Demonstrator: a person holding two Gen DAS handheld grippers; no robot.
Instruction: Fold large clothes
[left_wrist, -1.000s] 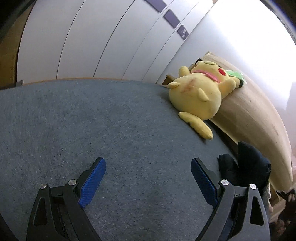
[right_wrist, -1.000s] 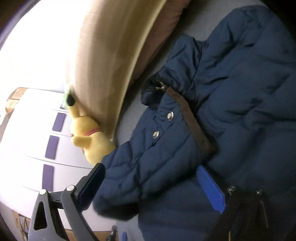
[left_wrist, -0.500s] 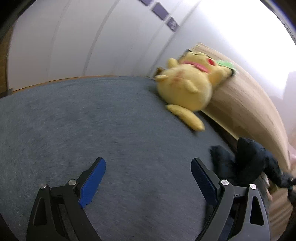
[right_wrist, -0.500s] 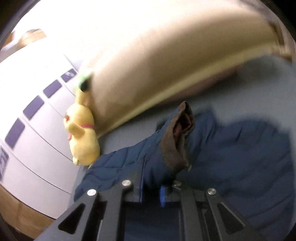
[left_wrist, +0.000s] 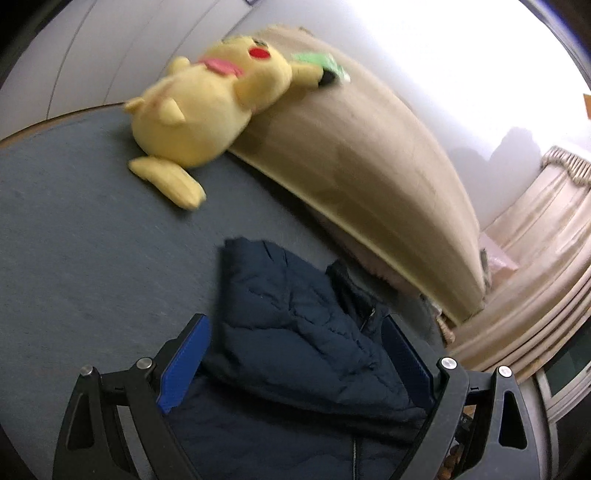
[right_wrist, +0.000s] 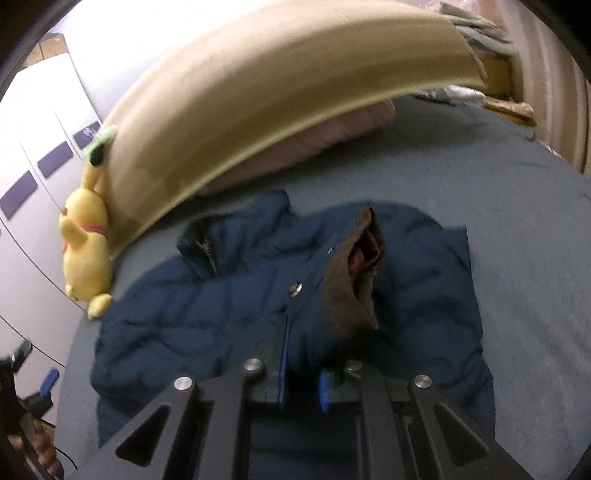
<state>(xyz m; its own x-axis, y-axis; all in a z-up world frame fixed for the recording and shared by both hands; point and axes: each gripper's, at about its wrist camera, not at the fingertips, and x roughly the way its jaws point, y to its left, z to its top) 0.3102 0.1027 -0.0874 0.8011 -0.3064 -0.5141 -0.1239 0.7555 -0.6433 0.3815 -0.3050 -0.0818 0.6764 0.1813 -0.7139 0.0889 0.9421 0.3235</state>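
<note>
The right gripper (right_wrist: 301, 384) is clamping a bunched fold of the jacket (right_wrist: 229, 325) at the lower middle of its frame, jaws nearly together on the cloth; the brown-lined front edge (right_wrist: 351, 280) is standing up just above the pads; the rest of the jacket is lying spread on the grey bed (right_wrist: 517, 221) mid-frame. The left gripper (left_wrist: 295, 362) is hanging with jaws wide apart over the jacket (left_wrist: 295, 332) at lower centre, pads gripping nothing. A yellow plush (left_wrist: 199, 110) is leaning on the tan headboard (left_wrist: 369, 166) at upper left.
</note>
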